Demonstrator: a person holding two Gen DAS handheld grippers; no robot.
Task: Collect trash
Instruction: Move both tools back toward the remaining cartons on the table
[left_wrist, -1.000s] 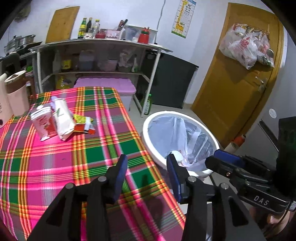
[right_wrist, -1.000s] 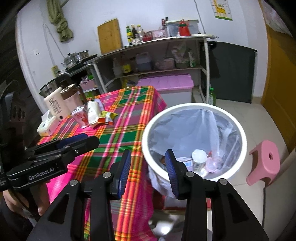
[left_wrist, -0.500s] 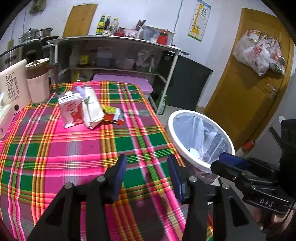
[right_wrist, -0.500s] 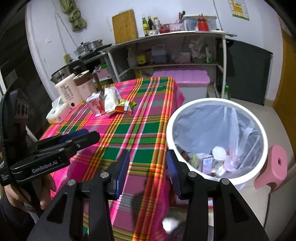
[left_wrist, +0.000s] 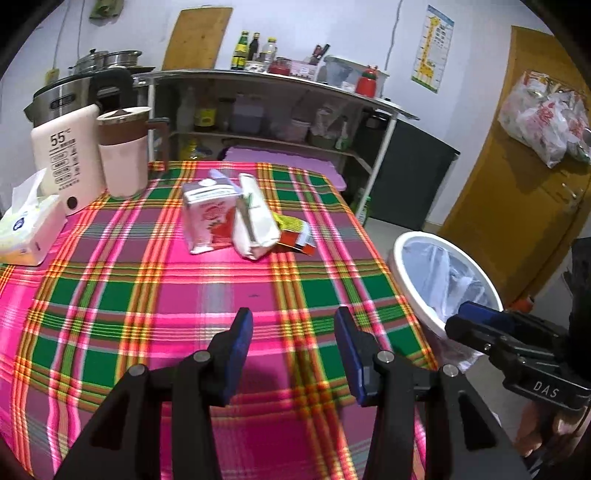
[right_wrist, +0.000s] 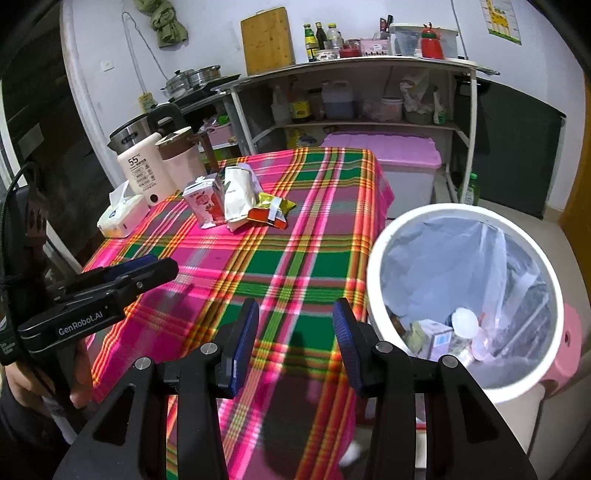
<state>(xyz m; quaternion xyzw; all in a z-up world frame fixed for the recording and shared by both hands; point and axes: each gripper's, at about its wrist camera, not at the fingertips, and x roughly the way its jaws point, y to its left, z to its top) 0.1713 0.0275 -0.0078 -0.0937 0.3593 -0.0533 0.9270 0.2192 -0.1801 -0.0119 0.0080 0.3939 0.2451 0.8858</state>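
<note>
The lined white trash bin (right_wrist: 373, 280) beside the surface (right_wrist: 295, 254) contains a carton (right_wrist: 437, 338) and cup (right_wrist: 464, 322). The left tool (left_wrist: 293, 325) and right tool (right_wrist: 295, 317) are both moderately open and empty.

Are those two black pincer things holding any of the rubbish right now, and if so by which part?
Nothing is held. The left tool and the right tool both stand open and empty above the checked tablecloth.
</note>
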